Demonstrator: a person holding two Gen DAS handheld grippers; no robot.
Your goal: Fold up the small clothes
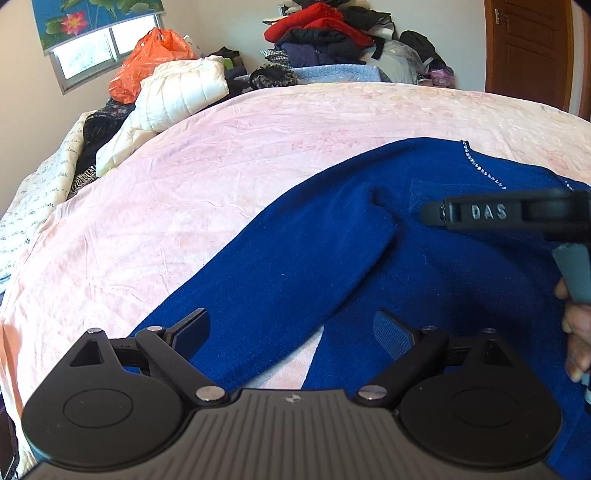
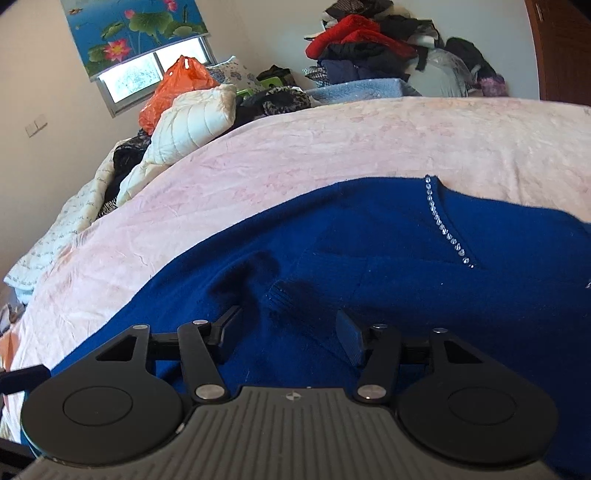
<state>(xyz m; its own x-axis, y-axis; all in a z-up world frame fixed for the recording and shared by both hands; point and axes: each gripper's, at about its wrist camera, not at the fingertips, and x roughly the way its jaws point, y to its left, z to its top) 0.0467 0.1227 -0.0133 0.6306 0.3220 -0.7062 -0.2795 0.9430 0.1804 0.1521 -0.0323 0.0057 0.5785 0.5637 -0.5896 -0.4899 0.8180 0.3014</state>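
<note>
A bedroom, daylight coming in under a lotus-print blind (image 2: 136, 33), and most of the bed covered by a pale pink blanket (image 1: 258, 140). Along the far side sits the clutter: an orange plastic bag (image 1: 151, 62), a cream quilted jacket (image 2: 192, 122), and a heap of red and dark clothes (image 2: 365, 44) against the wall beside a wooden door (image 1: 528, 48).

The blue sweater (image 2: 369, 240) lies flat on the blanket at the near side of the bed, a line of small rhinestones (image 2: 443, 225) running down its neckline. One sleeve (image 1: 295, 258) is folded across the body, its ribbed cuff (image 2: 291, 295) resting on the chest.

The left gripper (image 1: 293, 332) hangs just over the sleeve near the sweater's lower edge with its jaws spread wide; nothing sits between them, and the pads are clear of the knit.

The right gripper (image 2: 291, 332) is low over the cuff, jaws parted with the cuff lying loose between them, unpinched. From the left camera one of its black fingers (image 1: 480, 214) reaches in from the right above the sweater's chest, and a hand (image 1: 576, 332) shows on its grey handle.
</note>
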